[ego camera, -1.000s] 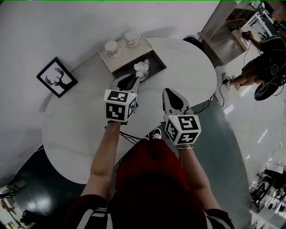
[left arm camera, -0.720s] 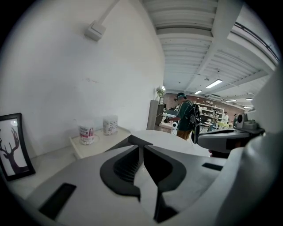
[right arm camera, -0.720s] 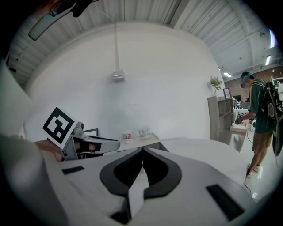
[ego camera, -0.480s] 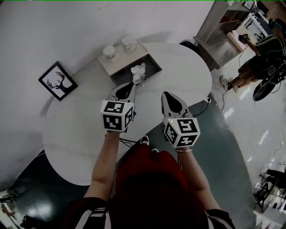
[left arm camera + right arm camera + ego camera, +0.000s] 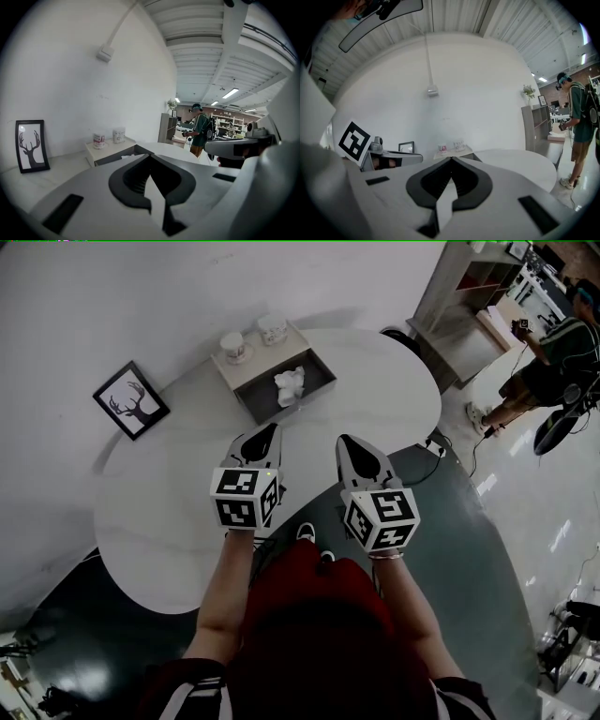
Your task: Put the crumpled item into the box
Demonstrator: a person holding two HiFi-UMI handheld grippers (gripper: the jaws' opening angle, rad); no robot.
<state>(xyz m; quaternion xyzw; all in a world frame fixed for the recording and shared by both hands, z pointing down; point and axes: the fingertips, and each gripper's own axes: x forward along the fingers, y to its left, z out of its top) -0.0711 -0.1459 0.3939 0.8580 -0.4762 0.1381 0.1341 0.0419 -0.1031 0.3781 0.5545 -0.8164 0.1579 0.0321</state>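
A white crumpled paper ball (image 5: 291, 385) lies inside the open grey box (image 5: 317, 367) at the far side of the round white table (image 5: 159, 512). My left gripper (image 5: 271, 428) hangs above the table short of the box, its jaws shut and empty. Beside it my right gripper (image 5: 345, 441) is shut too, with nothing held. In the left gripper view the box (image 5: 123, 153) shows just past the closed jaws (image 5: 149, 155). The right gripper view has the closed jaws (image 5: 451, 160) pointing at the far wall.
Two small white jars (image 5: 234, 345) (image 5: 273, 328) stand on the box's closed half. A framed deer picture (image 5: 131, 399) leans against the wall at the table's left. A person (image 5: 548, 362) stands on the floor at far right, near a shelf unit (image 5: 469, 296).
The left gripper let go of the crumpled paper over the box, drew back toward me and closed. The paper now rests in the box. The right gripper stayed almost in place.
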